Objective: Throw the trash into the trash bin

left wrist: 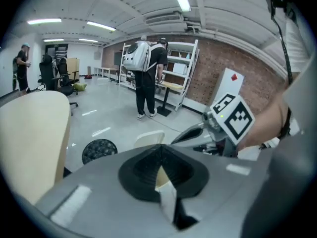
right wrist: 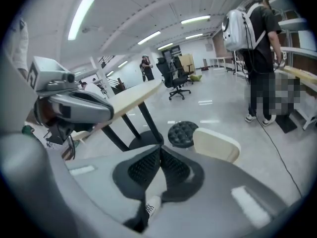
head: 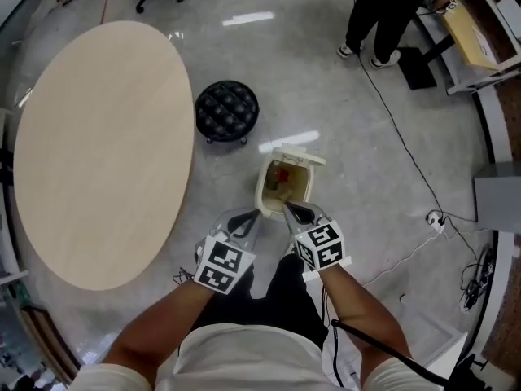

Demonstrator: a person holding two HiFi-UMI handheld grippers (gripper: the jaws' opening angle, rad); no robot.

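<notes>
A cream trash bin (head: 264, 187) stands on the floor with its lid (head: 295, 155) swung open. Red and brownish trash (head: 282, 175) lies inside it. Both grippers hang just in front of the bin's near rim, above the floor. My left gripper (head: 254, 214) is shut with nothing between its tips, as its own view (left wrist: 159, 148) confirms. My right gripper (head: 288, 208) is likewise shut and empty (right wrist: 160, 149). The bin's lid (right wrist: 216, 144) shows beyond the right jaws, and the left gripper (right wrist: 74, 105) appears at that view's left.
A large round wooden table (head: 98, 145) fills the left side. A black tufted stool (head: 226, 111) sits left of and beyond the bin. A person (head: 383, 10) stands by shelving at the far right. A cable (head: 407, 157) runs across the floor to a power strip (head: 435, 221).
</notes>
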